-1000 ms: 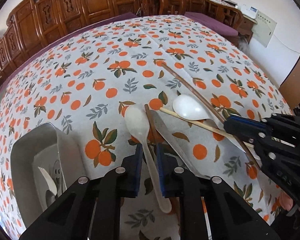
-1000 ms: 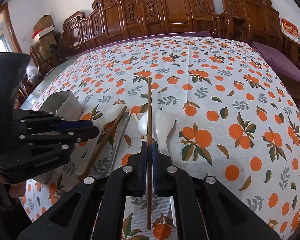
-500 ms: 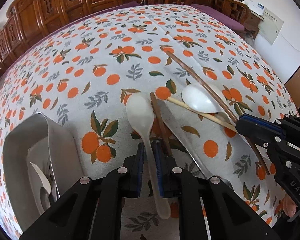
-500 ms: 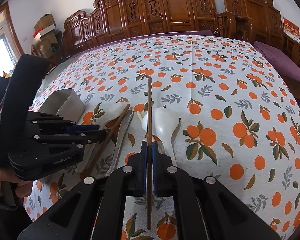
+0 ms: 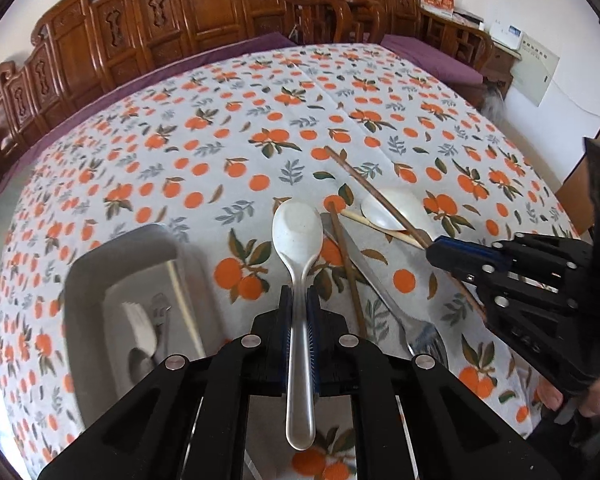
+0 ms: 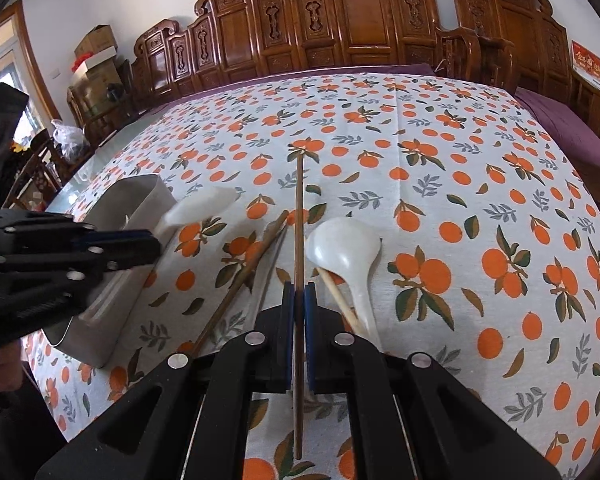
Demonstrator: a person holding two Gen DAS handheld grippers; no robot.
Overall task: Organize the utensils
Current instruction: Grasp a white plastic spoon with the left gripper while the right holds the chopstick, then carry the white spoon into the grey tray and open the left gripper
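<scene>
Holding a white plastic spoon by the middle of its handle, the left gripper has its jaws pinched narrow on it, bowl pointing toward twelve o'clock and, by my reading, clear of the orange-print tablecloth. The steel container sits at about nine o'clock from that gripper, with a few utensils already lying inside.

The right gripper is clamped just as narrowly on a dark wooden chopstick, which runs straight out toward twelve o'clock. A second white spoon lies just beside it at two o'clock, resting over a pale chopstick; another brown chopstick and a metal fork lie at ten o'clock from the right gripper.

To do this step well, I would carry the held spoon level toward nine o'clock, bring its bowl over the container's rim before tipping it down, and release only once it is low inside, so it neither clatters nor bounces out. Keeping the right hand quiet should stop the long chopstick sweeping the loose pieces.
</scene>
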